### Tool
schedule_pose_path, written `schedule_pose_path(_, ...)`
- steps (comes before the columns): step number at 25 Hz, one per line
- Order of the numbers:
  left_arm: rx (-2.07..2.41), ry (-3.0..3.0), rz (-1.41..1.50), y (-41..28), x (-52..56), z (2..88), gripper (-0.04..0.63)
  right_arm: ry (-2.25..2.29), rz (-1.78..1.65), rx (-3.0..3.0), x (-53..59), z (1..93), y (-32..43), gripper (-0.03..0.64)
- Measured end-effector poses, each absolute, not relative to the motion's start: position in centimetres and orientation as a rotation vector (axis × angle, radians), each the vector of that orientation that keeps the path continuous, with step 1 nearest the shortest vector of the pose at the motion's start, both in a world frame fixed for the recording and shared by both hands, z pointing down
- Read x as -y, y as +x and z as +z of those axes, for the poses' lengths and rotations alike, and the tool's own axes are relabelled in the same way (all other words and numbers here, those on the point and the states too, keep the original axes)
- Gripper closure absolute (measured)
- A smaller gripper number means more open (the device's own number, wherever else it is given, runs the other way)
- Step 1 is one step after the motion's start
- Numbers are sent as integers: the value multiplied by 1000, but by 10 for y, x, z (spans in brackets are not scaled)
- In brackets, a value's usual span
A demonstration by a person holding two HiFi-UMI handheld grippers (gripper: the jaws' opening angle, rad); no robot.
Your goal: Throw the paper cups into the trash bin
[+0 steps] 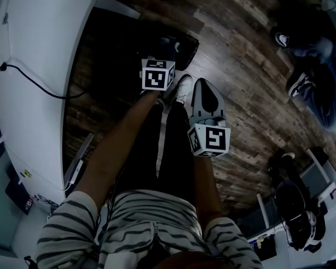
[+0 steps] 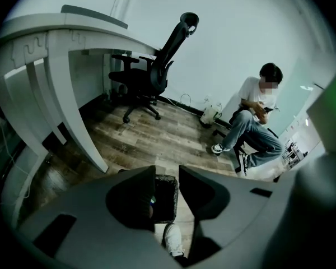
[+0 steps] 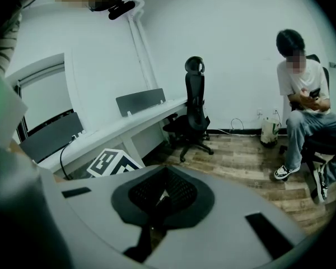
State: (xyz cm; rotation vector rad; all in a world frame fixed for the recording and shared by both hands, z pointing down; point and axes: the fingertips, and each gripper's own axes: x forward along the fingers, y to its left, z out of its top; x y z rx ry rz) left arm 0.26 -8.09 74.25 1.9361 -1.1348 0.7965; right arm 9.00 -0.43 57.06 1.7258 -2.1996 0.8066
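Only the head view shows the white desk (image 1: 39, 66) down the frame's left and the wearer's legs (image 1: 157, 144) at centre, with the trash bin (image 1: 186, 49) on the wood floor at upper centre. The left gripper (image 2: 167, 178) view shows that bin as a dark, rectangular box with a speckled wall in the lower-centre gap between its jaws. The jaws stand apart and press on nothing, and an office chair (image 2: 151, 74) stands beyond them. The right gripper (image 3: 159, 198) has its jaws closed together, empty.
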Motion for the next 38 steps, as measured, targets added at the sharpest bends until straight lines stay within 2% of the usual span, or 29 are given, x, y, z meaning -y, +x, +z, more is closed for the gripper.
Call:
schedule_pose_path(21, 1254, 2054, 624, -19, 99, 584, 560, 1697, 711, 2276, 23, 479, 71, 607)
schedule_pose_path(38, 1330, 2143, 412, -35, 87, 461, 571, 1716, 597, 2380, 34, 390, 73, 607)
